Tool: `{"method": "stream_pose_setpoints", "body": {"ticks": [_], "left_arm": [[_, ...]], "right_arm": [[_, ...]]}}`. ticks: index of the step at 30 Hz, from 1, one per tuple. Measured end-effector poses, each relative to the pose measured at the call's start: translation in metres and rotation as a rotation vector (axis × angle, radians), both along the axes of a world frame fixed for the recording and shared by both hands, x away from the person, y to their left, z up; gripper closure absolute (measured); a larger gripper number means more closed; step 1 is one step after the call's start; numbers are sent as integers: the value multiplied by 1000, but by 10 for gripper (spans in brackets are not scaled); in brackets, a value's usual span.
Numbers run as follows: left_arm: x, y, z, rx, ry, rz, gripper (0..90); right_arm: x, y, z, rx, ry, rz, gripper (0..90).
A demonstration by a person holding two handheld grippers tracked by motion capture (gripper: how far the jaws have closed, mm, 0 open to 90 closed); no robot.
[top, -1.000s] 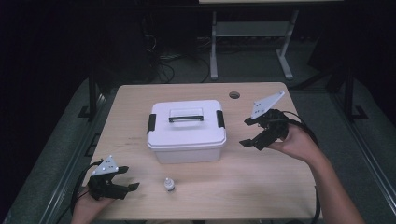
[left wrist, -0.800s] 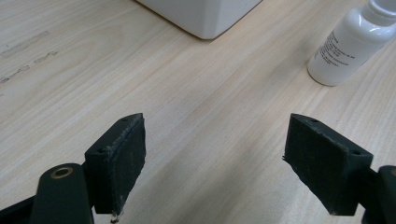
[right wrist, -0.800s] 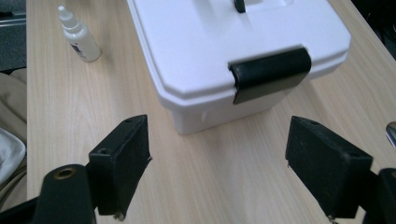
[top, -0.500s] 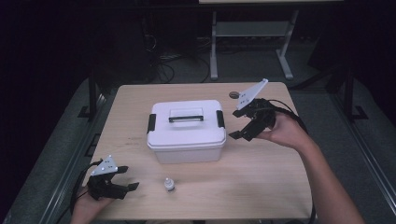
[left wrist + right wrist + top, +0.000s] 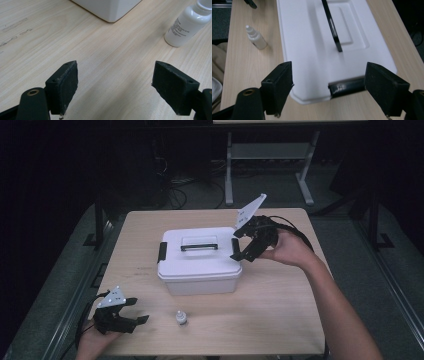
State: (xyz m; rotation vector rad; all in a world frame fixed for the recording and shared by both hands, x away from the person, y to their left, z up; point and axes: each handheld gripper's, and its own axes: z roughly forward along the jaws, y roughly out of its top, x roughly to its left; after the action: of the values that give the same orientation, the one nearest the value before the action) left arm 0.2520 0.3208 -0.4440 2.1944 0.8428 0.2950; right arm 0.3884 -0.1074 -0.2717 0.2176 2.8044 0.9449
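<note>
White box (image 5: 199,260) lies just beside open right tongs (image 5: 239,243), latch (image 5: 346,87) between jaws

The one piece of print stands on the small white bottle (image 5: 187,27) at the upper right of the left gripper view: a few lines of dark type running slantwise along its side, too small and soft to read, perhaps a product label. In the right gripper view the same bottle (image 5: 256,38) at the upper left shows no legible marking. The white box (image 5: 199,262) at the centre of the high view bears no readable text.
</note>
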Motion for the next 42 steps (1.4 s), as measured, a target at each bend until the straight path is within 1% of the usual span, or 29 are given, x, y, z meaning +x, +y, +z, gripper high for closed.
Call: {"method": "stream_pose_setpoints", "body": {"ticks": [2, 3, 4, 5, 6, 8, 9, 10, 13, 15, 16, 17, 22, 23, 24, 25, 27, 29, 31, 32, 33, 34, 35, 36, 37, 39, 40, 41, 42], "left_arm": [[0, 0, 0, -1, 0, 1, 202], [0, 0, 0, -3, 0, 2, 202], [0, 0, 0, -6, -1, 1, 202], [0, 0, 0, -6, -1, 1, 202], [0, 1, 0, -6, -1, 2, 202], [0, 1, 0, -8, 0, 1, 202], [0, 1, 0, -9, -1, 2, 202], [0, 1, 0, -9, -1, 2, 202], [0, 1, 0, -10, -1, -2, 202], [0, 0, 0, -8, 1, -3, 202], [0, 0, 0, -8, 1, -3, 202], [0, 0, 0, -7, 1, -3, 202], [0, 0, 0, -11, 0, -2, 203], [0, 0, -1, -8, 1, -5, 203], [0, 0, -1, -8, 1, -5, 203], [1, 0, 0, -3, 1, -6, 203], [1, 0, 0, -3, 0, -5, 203], [0, 0, 0, -8, 0, -4, 203], [0, 0, -1, -7, 1, -5, 203], [0, 0, -1, -7, 1, -5, 203], [0, 0, -1, -5, 1, -5, 203], [0, 0, -1, -6, 0, -2, 203], [0, 1, 0, -6, -2, 0, 203], [0, 1, 0, -6, -2, 0, 203], [-1, 1, 0, -12, -2, 2, 203], [0, 2, 0, -8, -2, 0, 203], [0, 2, 0, -8, -2, 0, 203], [0, 2, 0, -6, -1, -2, 203], [0, 2, -1, -5, 0, -2, 203]], "right_arm": [[1, 3, 1, 3, -1, 5, 228], [2, 6, 2, 2, 4, 5, 228], [4, 11, 4, 2, 1, 17, 229], [4, 11, 4, 2, 1, 17, 229], [7, 18, 6, -4, 0, 25, 230], [8, 19, 7, -4, -4, 30, 234], [10, 25, 8, -11, 1, 36, 238], [10, 25, 8, -11, 1, 36, 238], [14, 37, 8, -10, -2, 57, 261], [15, 44, 8, -19, 2, 62, 270], [15, 44, 8, -19, 2, 62, 270], [17, 49, 7, -18, -3, 72, 302], [20, 58, 5, -25, 4, 86, 340], [22, 63, 4, -32, 5, 96, 368], [22, 63, 4, -32, 5, 96, 368], [24, 68, 3, -41, 6, 101, 399], [24, 70, 2, -41, 9, 104, 417], [25, 77, 0, -52, 4, 117, 481], [26, 81, -2, -60, 3, 125, 522], [27, 83, -3, -60, 4, 127, 547], [27, 83, -3, -60, 4, 127, 547], [28, 87, -5, -65, 1, 130, 583], [29, 89, -6, -67, 3, 130, 600], [29, 89, -6, -67, 3, 130, 600], [30, 93, -9, -75, 4, 138, 642], [32, 97, -12, -85, 6, 136, 670], [32, 97, -12, -85, 6, 136, 670], [34, 101, -15, -91, 8, 138, 711], [34, 102, -15, -94, 8, 138, 725]]}}
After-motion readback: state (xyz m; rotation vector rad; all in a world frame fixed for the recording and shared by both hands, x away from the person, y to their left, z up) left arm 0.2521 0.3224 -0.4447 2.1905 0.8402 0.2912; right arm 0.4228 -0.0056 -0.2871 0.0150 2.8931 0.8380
